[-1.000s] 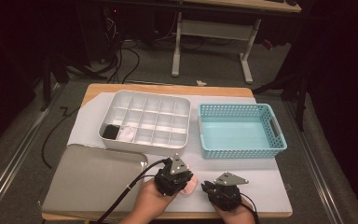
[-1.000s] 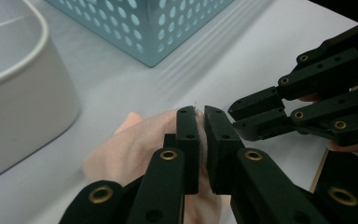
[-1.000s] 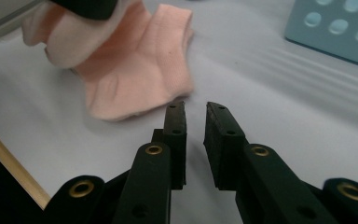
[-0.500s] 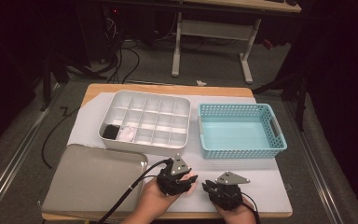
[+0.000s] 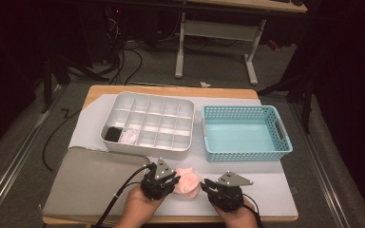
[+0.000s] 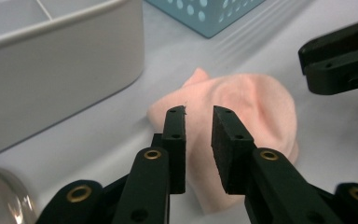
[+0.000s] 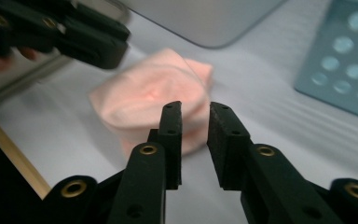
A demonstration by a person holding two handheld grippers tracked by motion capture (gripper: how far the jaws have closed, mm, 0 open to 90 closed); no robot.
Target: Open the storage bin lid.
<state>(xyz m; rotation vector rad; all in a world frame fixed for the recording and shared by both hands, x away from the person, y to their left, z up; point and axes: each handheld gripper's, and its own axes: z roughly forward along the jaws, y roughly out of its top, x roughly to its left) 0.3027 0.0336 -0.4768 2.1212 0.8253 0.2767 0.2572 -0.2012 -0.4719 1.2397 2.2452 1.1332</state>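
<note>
Left claw (image 5: 164, 183) shifted toward pink cloth (image 5: 187, 183), parted, gripping nothing; right claw (image 5: 211, 187) likewise; divided tray (image 5: 147, 121) holds black, white cloths.

left gripper (image 6: 198, 119) hides pink cloth's (image 6: 256, 107) near edge | compartment items (image 5: 121, 135) unidentifiable

divider box (image 5: 147, 123) and basket (image 5: 244, 133) block ahead, tray (image 5: 90, 183) left

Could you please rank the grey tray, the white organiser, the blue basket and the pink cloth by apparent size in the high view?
1. Grey tray
2. White organiser, about level with the tray, so unsure
3. Blue basket
4. Pink cloth, clearly smallest
</note>
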